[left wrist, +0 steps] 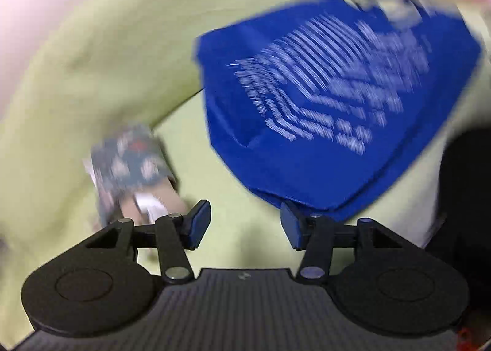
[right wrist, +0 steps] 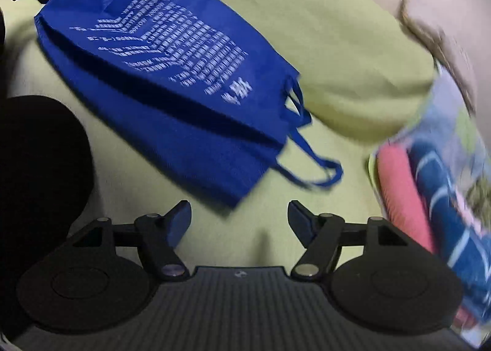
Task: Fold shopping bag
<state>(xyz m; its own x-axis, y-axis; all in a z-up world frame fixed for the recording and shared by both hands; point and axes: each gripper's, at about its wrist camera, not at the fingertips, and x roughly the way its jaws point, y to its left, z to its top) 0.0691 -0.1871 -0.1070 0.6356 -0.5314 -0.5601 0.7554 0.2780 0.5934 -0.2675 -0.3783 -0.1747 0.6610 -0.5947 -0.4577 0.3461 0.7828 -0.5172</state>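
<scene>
The blue shopping bag [right wrist: 172,80] lies flat on the green sheet [right wrist: 337,44], handles [right wrist: 310,148] toward the striped bundle [right wrist: 445,197]; print blurred. Both grippers [left wrist: 245,225] [right wrist: 239,222] gape empty.

Shopping bag [right wrist: 172,74] flat on bedsheet [right wrist: 322,28].

**Free room and obstacles around the bag**

Right wrist view: bare green bedding [right wrist: 251,222] lies open at lower centre, between the spread fingers of the right gripper [right wrist: 239,222] and the near edge of the blue shopping bag [right wrist: 172,80]. A stack of folded cloth [right wrist: 429,203] blocks the right edge; a dark mass [right wrist: 40,166] closes the left. Left wrist view: an open strip of bedding [left wrist: 190,148] runs between the bag [left wrist: 322,123] and a patterned roll [left wrist: 132,160] at lower left.
</scene>
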